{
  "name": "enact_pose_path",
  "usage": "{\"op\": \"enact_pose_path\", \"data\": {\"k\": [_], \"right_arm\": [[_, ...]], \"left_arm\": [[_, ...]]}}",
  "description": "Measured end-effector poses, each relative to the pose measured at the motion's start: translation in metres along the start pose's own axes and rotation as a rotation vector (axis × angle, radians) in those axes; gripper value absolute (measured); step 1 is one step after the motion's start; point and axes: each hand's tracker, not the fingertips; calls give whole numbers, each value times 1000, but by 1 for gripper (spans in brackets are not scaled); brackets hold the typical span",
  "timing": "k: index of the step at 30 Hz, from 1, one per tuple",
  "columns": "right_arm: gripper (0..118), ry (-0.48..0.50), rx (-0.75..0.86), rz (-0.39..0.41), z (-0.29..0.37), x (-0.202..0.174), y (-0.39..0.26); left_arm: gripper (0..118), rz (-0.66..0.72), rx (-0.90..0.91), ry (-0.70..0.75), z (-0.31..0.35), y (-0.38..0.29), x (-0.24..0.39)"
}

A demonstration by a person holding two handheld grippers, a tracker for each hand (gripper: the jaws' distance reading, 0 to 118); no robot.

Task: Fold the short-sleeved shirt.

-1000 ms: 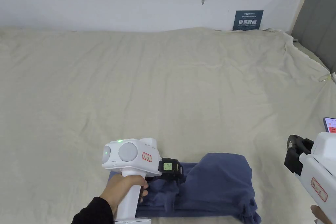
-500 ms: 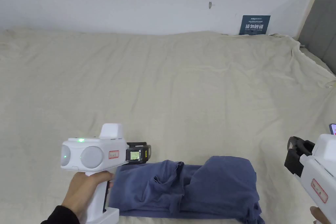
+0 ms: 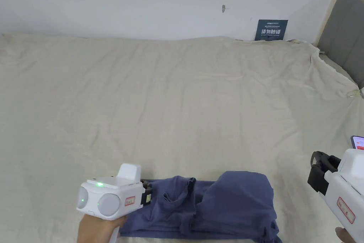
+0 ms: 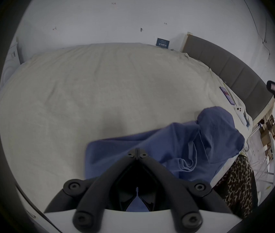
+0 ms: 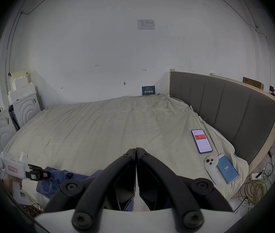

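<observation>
Left gripper [image 3: 146, 194] was shifted down and slightly right since the earlier frame, onto the shirt's left edge.
Blue shirt [image 3: 213, 204] was seen bunched at bottom centre of the head view, on the beige bedsheet [image 3: 177, 105]. Left jaws were seen clenched, tips together over the cloth; a grasp could not be confirmed. Right gripper [image 3: 318, 174] was held at lower right, well apart from the shirt, jaws clenched on nothing.

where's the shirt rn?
In the head view the blue shirt lies bunched at the near edge of the bed, between the left tongs at its left end and the right tongs off to its right.
</observation>
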Motion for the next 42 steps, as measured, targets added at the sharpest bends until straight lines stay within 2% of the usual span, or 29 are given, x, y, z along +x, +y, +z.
{"op": "enact_pose_path", "data": {"k": [10, 15, 19, 26, 34, 40, 41, 42], "right_arm": [[0, -28, -11, -15, 1, 16, -7], [0, -33, -17, -16, 3, 18, -9], [0, -36, -15, -19, 5, 20, -8], [0, -31, -5, -12, 8, 18, -3], [0, -15, -2, 3, 7, 8, 1], [0, -6, -10, 10, 7, -5, 4], [0, -4, -12, 11, 7, -7, 4], [0, -2, -14, 13, 7, -8, 4]], "left_arm": [[0, -87, -84, -136, -22, -21, 72], [0, -94, -101, -131, -32, -26, 88], [0, -42, -95, -154, -23, -19, 77], [0, 89, 2, -235, 32, 17, 34], [1, 173, -11, -164, 62, 31, -52], [31, 348, -117, -246, 48, 16, -105], [48, 368, -122, -239, 44, 13, -109], [73, 381, -131, -246, 39, 9, -111]]}}
